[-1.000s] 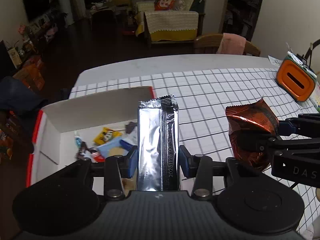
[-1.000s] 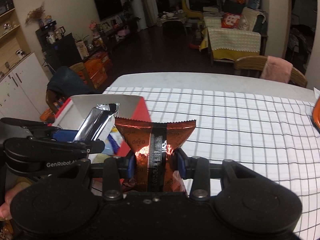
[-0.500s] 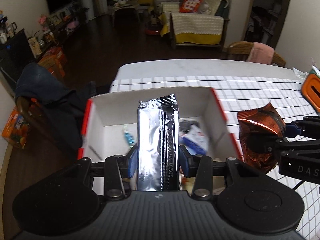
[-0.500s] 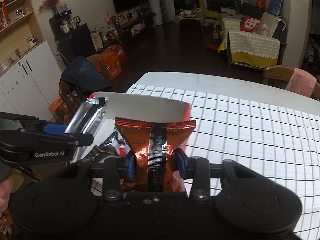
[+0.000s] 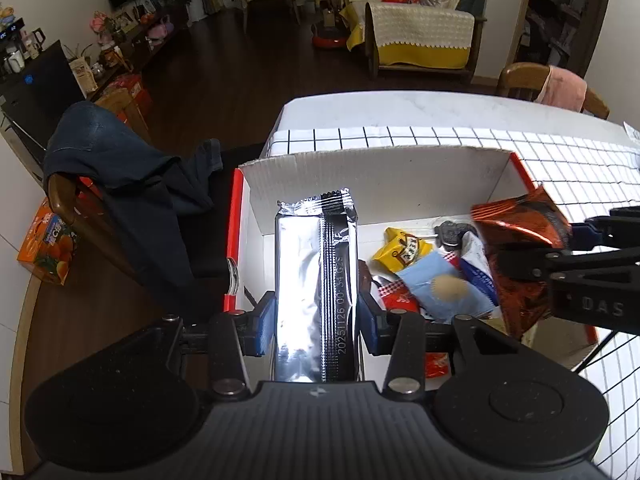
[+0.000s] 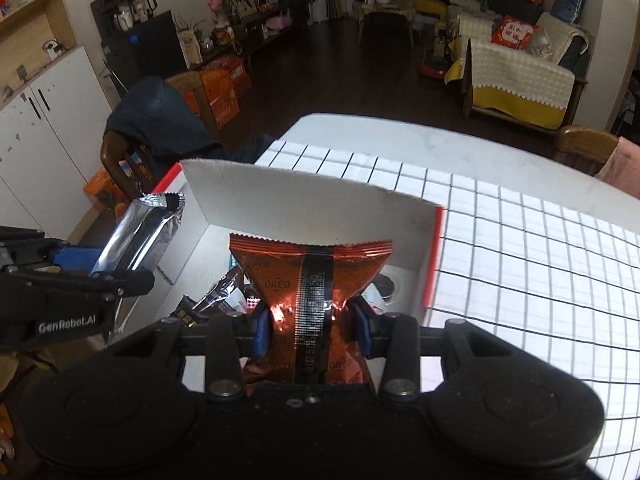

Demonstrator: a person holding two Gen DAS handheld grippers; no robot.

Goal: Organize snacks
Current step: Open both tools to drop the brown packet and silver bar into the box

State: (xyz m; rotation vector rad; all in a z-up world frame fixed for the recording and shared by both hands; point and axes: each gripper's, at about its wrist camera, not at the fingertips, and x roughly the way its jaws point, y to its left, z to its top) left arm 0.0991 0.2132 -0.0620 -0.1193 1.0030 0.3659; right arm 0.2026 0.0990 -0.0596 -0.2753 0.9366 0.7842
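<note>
As both grippers swung over the white box (image 5: 372, 184), left (image 5: 316, 322) clamped the silver pack (image 5: 312, 280), right (image 6: 312, 328) the Oreo pouch (image 6: 310, 268), ready to drop.

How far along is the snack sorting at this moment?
Done: several snacks already lie in the white box. In hand: left gripper clamps a silver packet, right gripper an orange Oreo bag, both over the box. Left: releasing both.
</note>
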